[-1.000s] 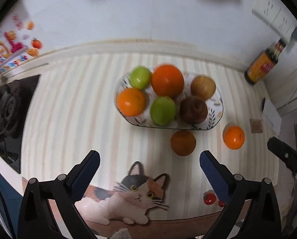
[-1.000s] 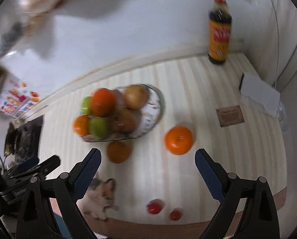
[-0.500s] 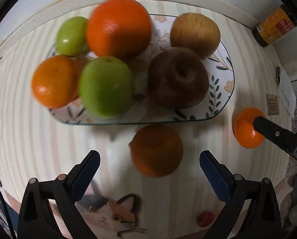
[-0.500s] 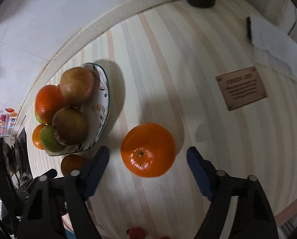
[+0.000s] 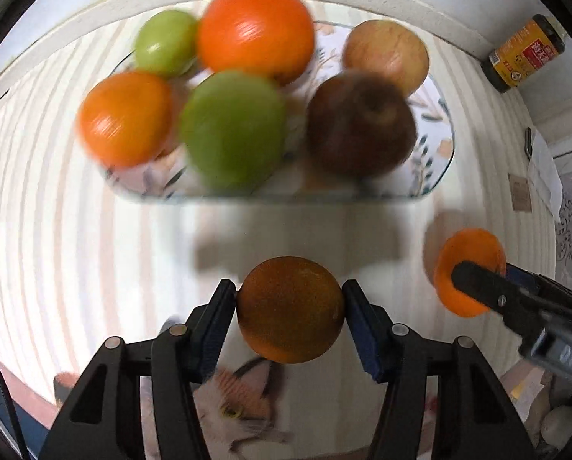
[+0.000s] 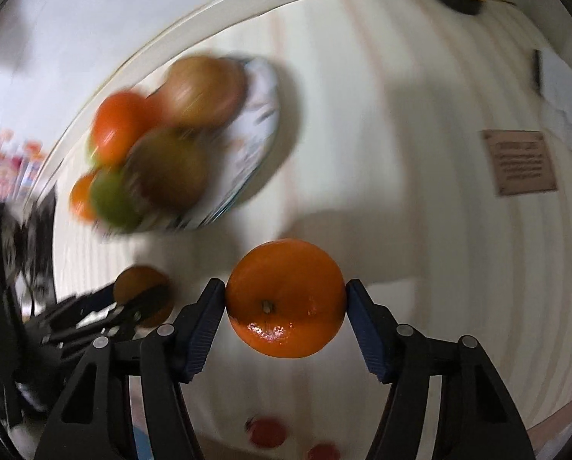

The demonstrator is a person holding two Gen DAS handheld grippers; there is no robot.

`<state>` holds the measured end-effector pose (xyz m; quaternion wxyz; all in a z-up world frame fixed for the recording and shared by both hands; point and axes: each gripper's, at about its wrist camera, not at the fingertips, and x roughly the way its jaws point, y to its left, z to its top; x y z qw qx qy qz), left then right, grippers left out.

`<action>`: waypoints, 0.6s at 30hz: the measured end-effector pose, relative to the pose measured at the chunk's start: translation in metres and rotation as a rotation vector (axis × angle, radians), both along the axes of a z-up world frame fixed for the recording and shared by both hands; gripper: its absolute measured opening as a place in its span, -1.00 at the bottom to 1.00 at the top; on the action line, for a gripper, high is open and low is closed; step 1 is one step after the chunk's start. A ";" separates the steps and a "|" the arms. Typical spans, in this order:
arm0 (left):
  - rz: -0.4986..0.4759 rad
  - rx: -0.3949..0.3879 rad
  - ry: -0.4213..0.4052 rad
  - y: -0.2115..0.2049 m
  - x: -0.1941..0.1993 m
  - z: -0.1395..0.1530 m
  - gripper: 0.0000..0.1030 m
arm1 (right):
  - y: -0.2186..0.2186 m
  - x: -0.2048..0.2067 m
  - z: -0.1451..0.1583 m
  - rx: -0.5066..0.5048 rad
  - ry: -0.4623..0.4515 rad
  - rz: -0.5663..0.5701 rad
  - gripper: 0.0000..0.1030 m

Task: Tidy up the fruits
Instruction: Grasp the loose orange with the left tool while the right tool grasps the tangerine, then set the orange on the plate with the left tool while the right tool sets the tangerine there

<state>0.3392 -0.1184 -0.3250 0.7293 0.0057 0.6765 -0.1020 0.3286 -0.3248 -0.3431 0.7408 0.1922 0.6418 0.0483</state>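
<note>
striped table (image 6: pixel 400 153); bright orange (image 6: pixel 286 299) stem toward camera, right gripper (image 6: pixel 286 303) closing

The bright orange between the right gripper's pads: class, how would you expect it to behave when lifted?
The bright orange is round, so it would probably roll if released. Its glossy skin may slip, as the closing right gripper meets it only at two sides. It looks firm enough to keep its shape.
</note>
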 end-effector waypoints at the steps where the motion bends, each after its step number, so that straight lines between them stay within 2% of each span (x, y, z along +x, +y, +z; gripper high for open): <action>1: 0.003 0.002 0.001 0.006 -0.005 0.001 0.06 | 0.011 -0.005 0.001 0.014 0.006 0.029 0.30; 6: 0.034 0.028 0.012 0.033 -0.025 -0.006 0.06 | 0.040 -0.018 -0.012 0.036 0.044 0.083 0.30; 11: 0.068 0.001 -0.001 0.043 -0.027 -0.007 0.06 | 0.051 -0.020 -0.023 0.039 0.069 0.063 0.32; 18: 0.069 -0.009 -0.001 0.044 -0.023 -0.008 0.06 | 0.059 -0.023 -0.021 0.010 0.045 0.068 0.31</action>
